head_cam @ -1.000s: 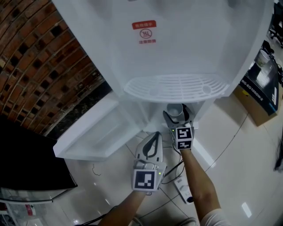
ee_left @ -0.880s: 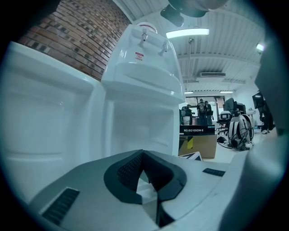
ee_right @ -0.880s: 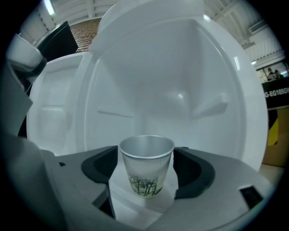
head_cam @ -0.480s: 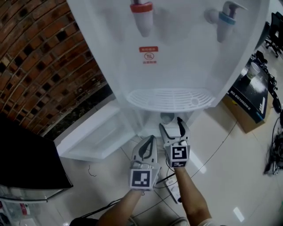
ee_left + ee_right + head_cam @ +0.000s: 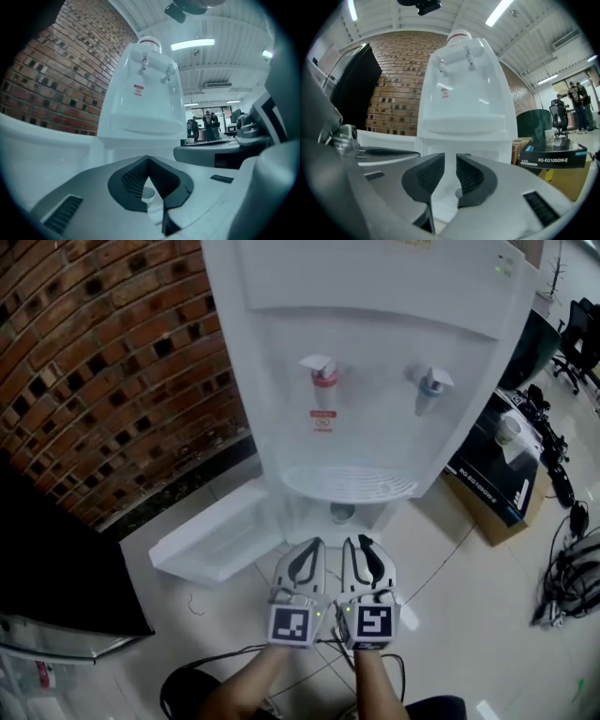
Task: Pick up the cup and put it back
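Brick wall left, cup beneath dispenser, box right

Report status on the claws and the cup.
Left claw shut, empty. Right claw empty, just closed to a narrow gap. Cup stands under the drip tray, clear of both claws. Nothing blocking.

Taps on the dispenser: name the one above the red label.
The red-collared tap, on the left in the head view, directly above the red label. The blue-collared tap to its right has none beneath.
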Action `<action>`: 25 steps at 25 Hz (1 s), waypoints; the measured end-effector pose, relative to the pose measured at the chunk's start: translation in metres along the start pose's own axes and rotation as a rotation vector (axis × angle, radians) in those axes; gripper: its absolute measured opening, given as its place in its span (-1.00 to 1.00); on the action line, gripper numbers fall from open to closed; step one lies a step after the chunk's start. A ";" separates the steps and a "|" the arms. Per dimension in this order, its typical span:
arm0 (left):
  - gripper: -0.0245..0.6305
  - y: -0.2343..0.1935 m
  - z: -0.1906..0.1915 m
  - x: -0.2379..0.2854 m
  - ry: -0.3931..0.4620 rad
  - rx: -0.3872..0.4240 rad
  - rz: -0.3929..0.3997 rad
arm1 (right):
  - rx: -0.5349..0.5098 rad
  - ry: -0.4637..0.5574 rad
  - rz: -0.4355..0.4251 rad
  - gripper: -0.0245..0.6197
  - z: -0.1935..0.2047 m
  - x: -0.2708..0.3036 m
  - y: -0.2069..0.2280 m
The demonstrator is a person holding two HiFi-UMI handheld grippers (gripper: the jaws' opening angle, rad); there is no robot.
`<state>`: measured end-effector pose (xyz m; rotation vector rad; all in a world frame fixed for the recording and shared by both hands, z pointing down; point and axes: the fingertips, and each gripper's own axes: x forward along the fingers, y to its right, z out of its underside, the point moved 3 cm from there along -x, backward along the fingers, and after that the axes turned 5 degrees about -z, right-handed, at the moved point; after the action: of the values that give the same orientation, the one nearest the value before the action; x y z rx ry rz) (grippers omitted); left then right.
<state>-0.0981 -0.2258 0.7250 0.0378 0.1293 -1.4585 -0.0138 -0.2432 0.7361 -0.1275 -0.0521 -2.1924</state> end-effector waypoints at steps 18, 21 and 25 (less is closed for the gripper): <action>-0.94 0.027 -0.179 -0.029 -0.030 0.058 0.037 | 0.027 -0.103 -0.075 -0.80 -0.157 -0.055 -0.032; -0.94 0.030 -0.228 -0.038 -0.046 0.047 0.027 | 0.034 -0.104 -0.081 -0.80 -0.206 -0.071 -0.041; -0.94 0.034 -0.294 -0.051 -0.056 0.034 0.020 | 0.045 -0.084 -0.087 -0.80 -0.273 -0.094 -0.054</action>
<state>-0.0892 -0.1411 0.4372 0.0257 0.0581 -1.4409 -0.0233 -0.1589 0.4549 -0.1954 -0.1573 -2.2702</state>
